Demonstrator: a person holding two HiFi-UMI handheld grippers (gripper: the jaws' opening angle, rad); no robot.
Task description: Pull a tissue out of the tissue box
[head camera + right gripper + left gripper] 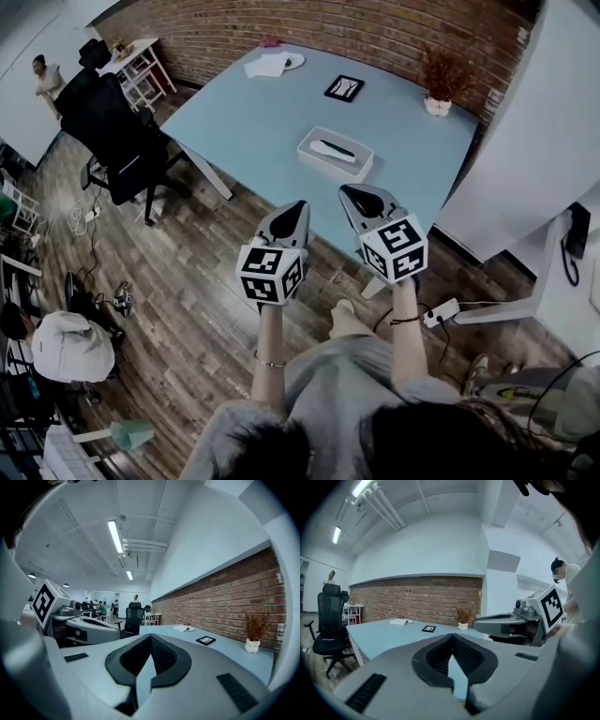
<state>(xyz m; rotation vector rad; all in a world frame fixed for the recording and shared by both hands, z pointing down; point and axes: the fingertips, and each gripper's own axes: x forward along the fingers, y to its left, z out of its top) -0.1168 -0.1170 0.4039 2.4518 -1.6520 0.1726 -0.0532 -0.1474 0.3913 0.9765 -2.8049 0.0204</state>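
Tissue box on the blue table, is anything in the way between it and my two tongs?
Nothing visible. Only bare table shows between the tissue box and the left tongs or the right tongs.

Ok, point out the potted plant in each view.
Head view: plant upper right, at the far corner of the table, by the brick wall.
Left gripper view: plant near centre, at the table's far end.
Right gripper view: plant far right, against the brick wall.
Shared landmark: the black frame lies on the table left of the plant in all three.
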